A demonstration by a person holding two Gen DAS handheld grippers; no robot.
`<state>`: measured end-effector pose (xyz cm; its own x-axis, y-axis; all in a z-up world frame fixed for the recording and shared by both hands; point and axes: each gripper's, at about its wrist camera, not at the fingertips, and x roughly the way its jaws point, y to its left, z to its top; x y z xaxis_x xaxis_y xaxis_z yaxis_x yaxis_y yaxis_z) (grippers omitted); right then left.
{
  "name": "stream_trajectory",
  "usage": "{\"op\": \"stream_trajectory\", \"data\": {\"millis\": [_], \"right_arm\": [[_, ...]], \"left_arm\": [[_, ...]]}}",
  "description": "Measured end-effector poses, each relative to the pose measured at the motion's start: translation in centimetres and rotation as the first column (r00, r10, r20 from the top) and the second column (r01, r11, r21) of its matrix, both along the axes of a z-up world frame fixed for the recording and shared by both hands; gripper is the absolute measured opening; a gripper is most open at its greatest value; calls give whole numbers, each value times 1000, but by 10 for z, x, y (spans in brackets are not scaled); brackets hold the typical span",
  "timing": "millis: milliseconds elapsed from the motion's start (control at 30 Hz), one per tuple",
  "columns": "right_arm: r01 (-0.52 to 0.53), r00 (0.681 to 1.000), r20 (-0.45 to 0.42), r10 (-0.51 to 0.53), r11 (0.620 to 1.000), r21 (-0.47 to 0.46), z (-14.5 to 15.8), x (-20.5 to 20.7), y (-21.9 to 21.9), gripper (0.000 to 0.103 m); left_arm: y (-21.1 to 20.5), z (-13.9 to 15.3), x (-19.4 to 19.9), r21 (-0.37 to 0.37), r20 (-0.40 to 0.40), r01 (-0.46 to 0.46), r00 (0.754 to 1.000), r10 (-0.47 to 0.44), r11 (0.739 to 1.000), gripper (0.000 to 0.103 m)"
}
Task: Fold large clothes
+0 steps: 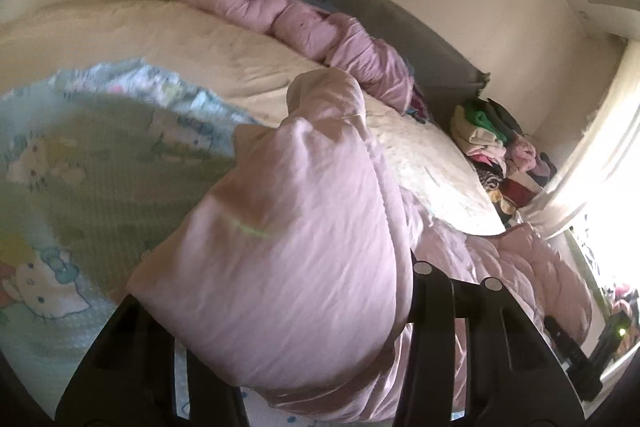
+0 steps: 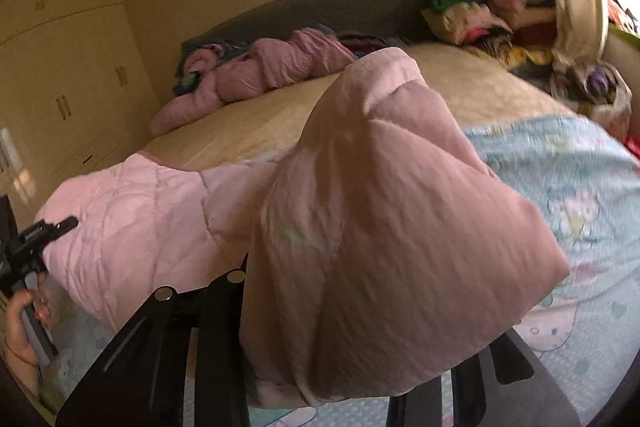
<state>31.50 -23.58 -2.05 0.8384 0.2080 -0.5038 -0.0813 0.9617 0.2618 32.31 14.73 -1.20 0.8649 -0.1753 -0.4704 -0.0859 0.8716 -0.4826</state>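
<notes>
Both tongs (image 1: 280, 359) (image 2: 340, 355) clamped on pink quilted coat (image 1: 288, 227), stretched sideways between them.

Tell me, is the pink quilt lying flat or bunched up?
Bunched up. The pink quilt bulges in thick folds out of the right tongs and left tongs, lifted off the bed.

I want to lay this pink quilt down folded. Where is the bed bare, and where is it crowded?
Bare: the cream bedspread between the cartoon-print sheet and the rolled pink bedding at the headboard. Crowded: the clothes pile in the window corner.
</notes>
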Motion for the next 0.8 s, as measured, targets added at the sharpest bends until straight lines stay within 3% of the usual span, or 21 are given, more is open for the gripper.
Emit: {"op": "stream_trajectory", "data": {"millis": [367,800], "right_arm": [[-78,993,90,78,997,3,29,-54,9,29],[-52,998,31,50,997,58,11,-114,-6,29]], "left_arm": [[-8,26,-49,74,60,34,997,-38,997,37],[-12,14,-108,129,28,38,999,-42,991,37]]}}
